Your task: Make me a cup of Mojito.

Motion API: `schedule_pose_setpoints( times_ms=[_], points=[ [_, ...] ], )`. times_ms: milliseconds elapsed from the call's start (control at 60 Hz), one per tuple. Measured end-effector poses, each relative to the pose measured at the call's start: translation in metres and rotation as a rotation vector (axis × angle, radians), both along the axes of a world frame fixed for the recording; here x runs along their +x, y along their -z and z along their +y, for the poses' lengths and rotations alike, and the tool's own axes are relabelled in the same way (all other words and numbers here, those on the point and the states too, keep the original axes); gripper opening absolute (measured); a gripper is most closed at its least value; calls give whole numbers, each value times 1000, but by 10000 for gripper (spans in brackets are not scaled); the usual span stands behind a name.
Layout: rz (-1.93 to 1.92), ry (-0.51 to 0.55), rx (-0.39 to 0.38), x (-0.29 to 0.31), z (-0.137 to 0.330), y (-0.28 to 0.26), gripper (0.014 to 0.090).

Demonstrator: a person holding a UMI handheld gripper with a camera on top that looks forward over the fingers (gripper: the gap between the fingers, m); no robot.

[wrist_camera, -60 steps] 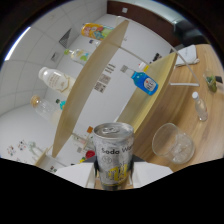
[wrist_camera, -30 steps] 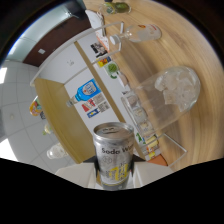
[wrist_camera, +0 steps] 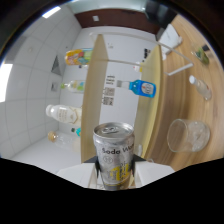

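Holding the soda water can point(wrist_camera: 113, 155) clamped between its two fingers, the gripper point(wrist_camera: 114, 176) has the can lifted clear of the wooden table point(wrist_camera: 175, 100), so the fetching of the soda looks done. The whole view is rolled hard over, which suggests the hand has turned the gripper well onto its side; the can sits along the fingers with its top facing the camera. The tab end looks closed as far as I can tell, though the opening is too small to be sure.

Taking the can as the landmark: the glass point(wrist_camera: 189, 135) lies off to its side and a little beyond it, resting on the table, apparently with ice or something pale inside. Further beyond the can, a blue-labelled bottle point(wrist_camera: 142, 88) stands against the wooden shelf panel point(wrist_camera: 95, 95), and on the other side of that panel several more bottles point(wrist_camera: 64, 114) are ranged along the white tiled wall.

By my judgement, pouring soda into the glass has not yet begun, and any mint, lime or rum steps cannot be confirmed
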State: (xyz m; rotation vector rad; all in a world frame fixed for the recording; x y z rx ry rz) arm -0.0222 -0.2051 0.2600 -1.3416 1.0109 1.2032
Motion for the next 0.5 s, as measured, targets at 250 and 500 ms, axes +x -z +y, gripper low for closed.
schedule_pose_setpoints(
  times_ms=[250,500],
  points=[
    [-846,71,89,-23,1,-34,516],
    [-1259,-41,6,-58,21,71,514]
  ],
)
